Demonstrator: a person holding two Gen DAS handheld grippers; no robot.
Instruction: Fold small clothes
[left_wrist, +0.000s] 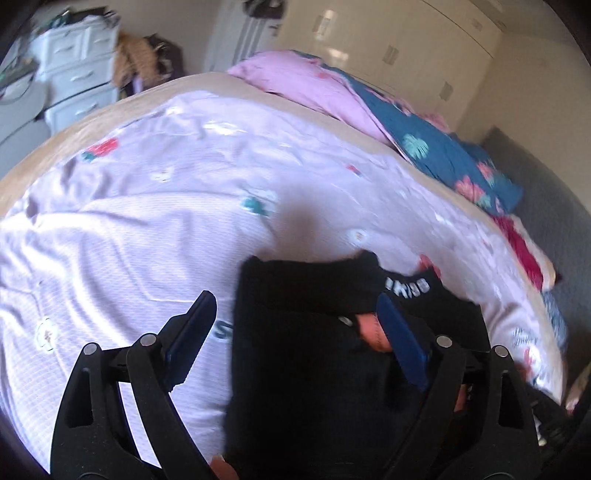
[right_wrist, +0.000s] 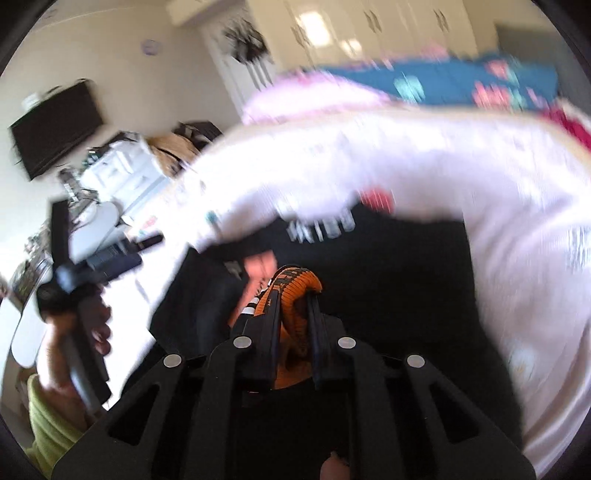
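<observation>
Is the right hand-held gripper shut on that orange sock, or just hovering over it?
Shut on it. In the right wrist view, the right hand-held gripper has both fingers pressed close together with the orange sock bunched between them.

Each view sits just behind its own tongs and looks forward and downward along them. The left wrist view has the left tongs (left_wrist: 291, 314) low in frame, close above the black garment (left_wrist: 306, 332) on the bed (left_wrist: 147, 206), facing the wardrobe doors (left_wrist: 388, 48) beyond. The right wrist view looks past the right tongs (right_wrist: 295, 306), equally close. Both share the black garment (right_wrist: 388, 266), bed (right_wrist: 443, 166), wardrobe doors (right_wrist: 369, 22) and white drawers (left_wrist: 74, 74), which stand to the left of the tongs.
</observation>
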